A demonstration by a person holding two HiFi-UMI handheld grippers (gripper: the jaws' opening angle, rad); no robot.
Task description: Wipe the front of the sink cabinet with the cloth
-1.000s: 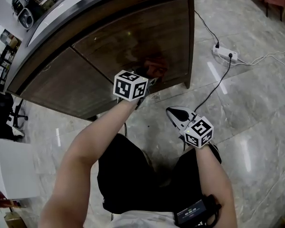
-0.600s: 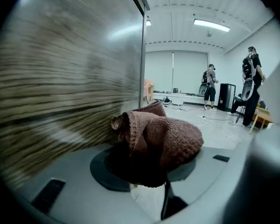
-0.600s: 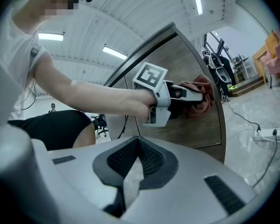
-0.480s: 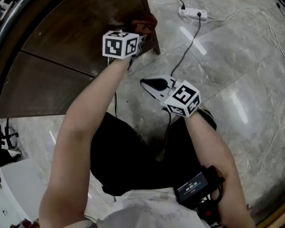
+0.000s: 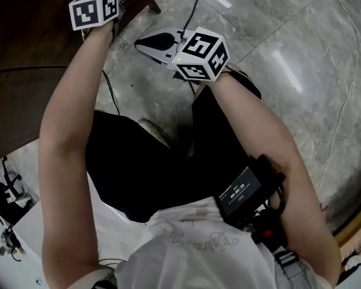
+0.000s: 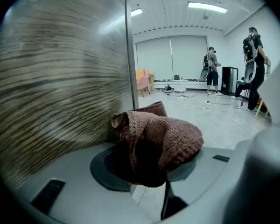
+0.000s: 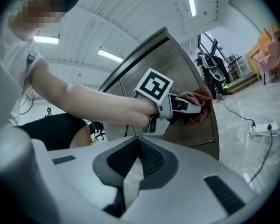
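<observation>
1. Cabinet [image 6: 51, 87], left side of the left gripper view: flat front with streaky brown wood grain and a slight sheen.
2. Cloth [image 6: 161, 139], centre of that view: reddish-brown knit bunched into a soft lump, touching the cabinet near its right edge.
3. Left gripper [image 6: 149, 164]: jaws clamped on the cloth. Grey shells, dark ribbed pads.
4. Likely mid-wipe. To do it well, press the wad flat, stroke along the grain, overlap passes, and keep the hard jaw tips off the panel.
5. Right gripper [image 7: 130, 164], lower centre of its view: jaws closed together with nothing between, clear of the cabinet over the glossy marbled floor [image 5: 289, 53].
</observation>
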